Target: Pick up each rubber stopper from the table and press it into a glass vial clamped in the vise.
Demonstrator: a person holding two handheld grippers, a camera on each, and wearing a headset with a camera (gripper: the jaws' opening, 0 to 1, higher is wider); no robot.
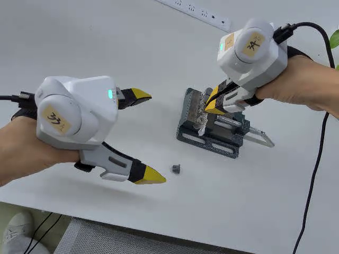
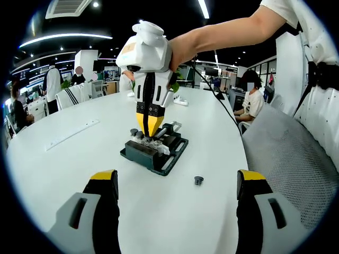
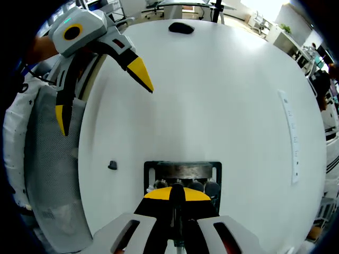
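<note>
A dark vise (image 1: pixel 212 132) (image 2: pixel 159 153) (image 3: pixel 183 168) stands on the white table and clamps a row of glass vials (image 1: pixel 200 120) (image 2: pixel 140 136) (image 3: pixel 197 186). My right gripper (image 1: pixel 212 103) (image 2: pixel 149 125) (image 3: pixel 176 193) is shut, its yellow tips pointing down onto the vials; I cannot see whether anything is pinched between them. One small dark rubber stopper (image 1: pixel 176 169) (image 2: pixel 198 180) (image 3: pixel 112 165) lies loose on the table in front of the vise. My left gripper (image 1: pixel 145 136) (image 2: pixel 176 177) (image 3: pixel 100 95) hovers wide open and empty, left of the stopper.
A white power strip (image 1: pixel 196 10) (image 2: pixel 71 135) (image 3: pixel 291 137) lies at the far side of the table. A black cable (image 1: pixel 313 174) trails from the right gripper. The table's near edge (image 1: pixel 159 230) runs close below the left gripper. People sit at desks behind.
</note>
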